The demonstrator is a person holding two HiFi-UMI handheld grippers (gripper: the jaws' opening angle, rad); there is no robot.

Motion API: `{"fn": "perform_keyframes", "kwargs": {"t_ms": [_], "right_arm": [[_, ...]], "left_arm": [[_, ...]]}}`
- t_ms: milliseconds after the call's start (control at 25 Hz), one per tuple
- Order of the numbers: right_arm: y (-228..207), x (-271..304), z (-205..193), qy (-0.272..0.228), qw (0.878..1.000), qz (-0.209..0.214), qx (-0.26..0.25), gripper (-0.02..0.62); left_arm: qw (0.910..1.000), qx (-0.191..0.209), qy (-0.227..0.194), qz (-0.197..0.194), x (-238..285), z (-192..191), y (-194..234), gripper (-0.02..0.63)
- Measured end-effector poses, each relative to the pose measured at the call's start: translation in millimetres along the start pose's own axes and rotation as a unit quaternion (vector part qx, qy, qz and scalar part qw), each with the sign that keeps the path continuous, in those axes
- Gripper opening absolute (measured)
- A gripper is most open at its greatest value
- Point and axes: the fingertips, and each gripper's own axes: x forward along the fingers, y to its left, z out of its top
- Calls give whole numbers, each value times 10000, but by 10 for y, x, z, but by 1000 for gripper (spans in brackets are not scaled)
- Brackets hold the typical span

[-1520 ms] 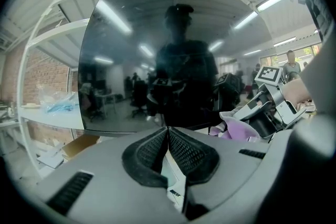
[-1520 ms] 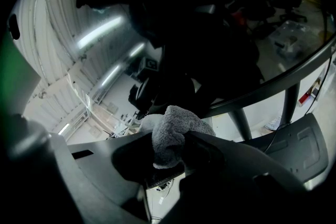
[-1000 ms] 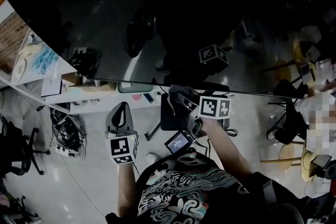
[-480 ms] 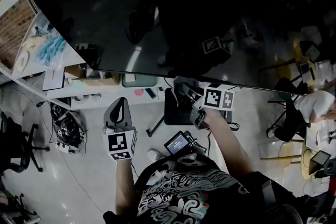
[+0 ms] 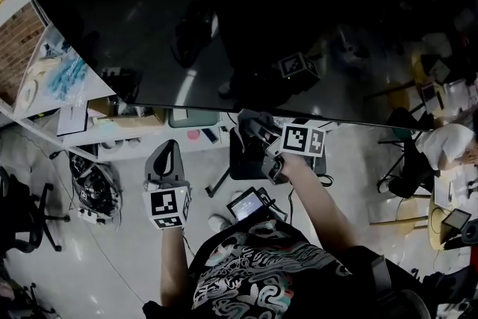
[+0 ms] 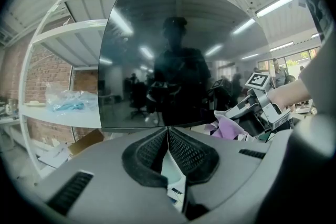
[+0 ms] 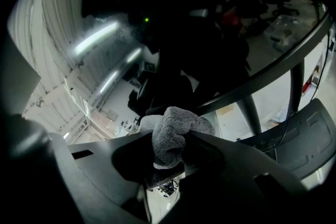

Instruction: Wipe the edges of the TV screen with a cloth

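Filling the upper half of the head view: a large black glossy TV screen (image 5: 224, 26), its top and right parts cut off by the frame and its surface crowded with dim reflections. Right at the screen's lower edge, the right tool (image 5: 252, 128), jaws clamped tight on a bunched grey fluffy cloth (image 7: 176, 128). In the right gripper view, the wad bulging above the jaws, just beside the screen's dark bottom bezel; actual contact with the bezel hard to confirm. From the head view, barely separable from the tool's own grey body.

Below the screen's bottom edge and well apart from it, the left tool (image 5: 169, 153), pads (image 6: 184, 152) closed together at the tips with nothing gripped. In the left gripper view, the same cloth (image 6: 228, 126) showing pale lilac under the screen's lower right corner, partly hidden behind the tool's body.

Left of the screen, a white metal shelf (image 6: 68, 117) carrying a clear plastic bag (image 6: 65, 101) with blue contents, too blurred to identify.
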Motion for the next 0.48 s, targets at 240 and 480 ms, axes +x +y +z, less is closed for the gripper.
{"fn": "perform_keyframes", "kwargs": {"t_ms": [240, 480], "right_arm": [[-9, -14, 10, 72, 9996, 163, 218, 135], [28, -4, 15, 126, 9992, 255, 290, 135]], "left_arm": [[9999, -9, 109, -80, 192, 43, -115, 19], [9996, 52, 174, -195, 359, 119, -202, 18]]}}
